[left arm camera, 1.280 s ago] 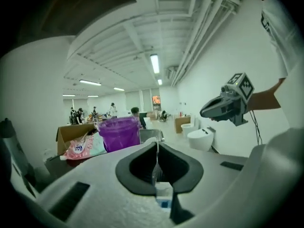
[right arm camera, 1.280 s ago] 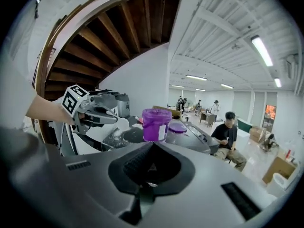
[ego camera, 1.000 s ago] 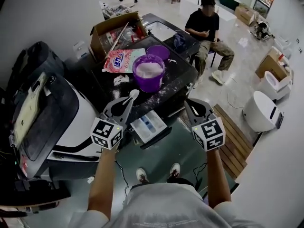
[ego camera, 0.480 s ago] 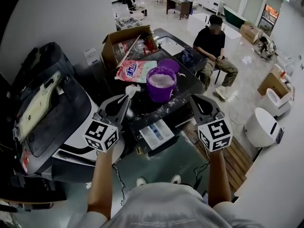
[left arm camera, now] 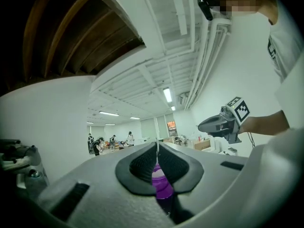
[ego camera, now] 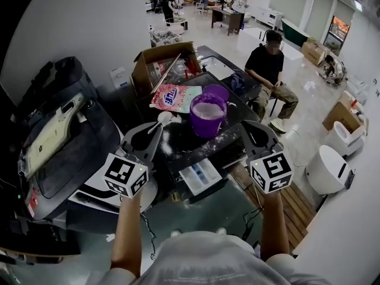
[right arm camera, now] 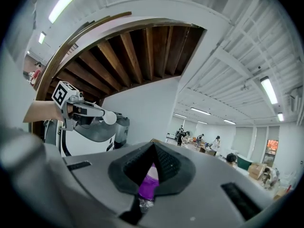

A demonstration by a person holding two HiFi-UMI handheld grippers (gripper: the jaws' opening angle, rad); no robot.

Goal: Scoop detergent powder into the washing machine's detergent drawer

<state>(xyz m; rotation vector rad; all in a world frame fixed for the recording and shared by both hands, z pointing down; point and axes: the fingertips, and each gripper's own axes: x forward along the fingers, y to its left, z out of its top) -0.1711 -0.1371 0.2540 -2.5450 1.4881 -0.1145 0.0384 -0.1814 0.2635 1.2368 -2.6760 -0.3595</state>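
My left gripper (ego camera: 159, 125) is shut on the thin handle of a white scoop (ego camera: 162, 118), held over the dark washing machine top (ego camera: 178, 136), left of the purple bucket (ego camera: 206, 115) of white powder. Whether the scoop carries powder I cannot tell. In the left gripper view the scoop handle (left arm camera: 157, 148) is a thin white line between the closed jaws. My right gripper (ego camera: 243, 124) hangs shut and empty, to the right of the bucket. The detergent drawer (ego camera: 200, 177) stands pulled out below, between both grippers. The right gripper view shows the left gripper (right arm camera: 97, 114) with the scoop's bowl (right arm camera: 110, 118).
A pink detergent bag (ego camera: 175, 97), a purple lid (ego camera: 217, 91) and an open cardboard box (ego camera: 161, 64) lie behind the bucket. A person (ego camera: 270, 64) sits at the back right. A dark bag on a white machine (ego camera: 59, 135) stands at the left, a wooden pallet (ego camera: 295, 198) on the right.
The head view has tilted up, so the bucket and drawer sit lower in the picture. The scoop, once at the bucket's near side, now stands level with it, further left. Both grippers stay shut.
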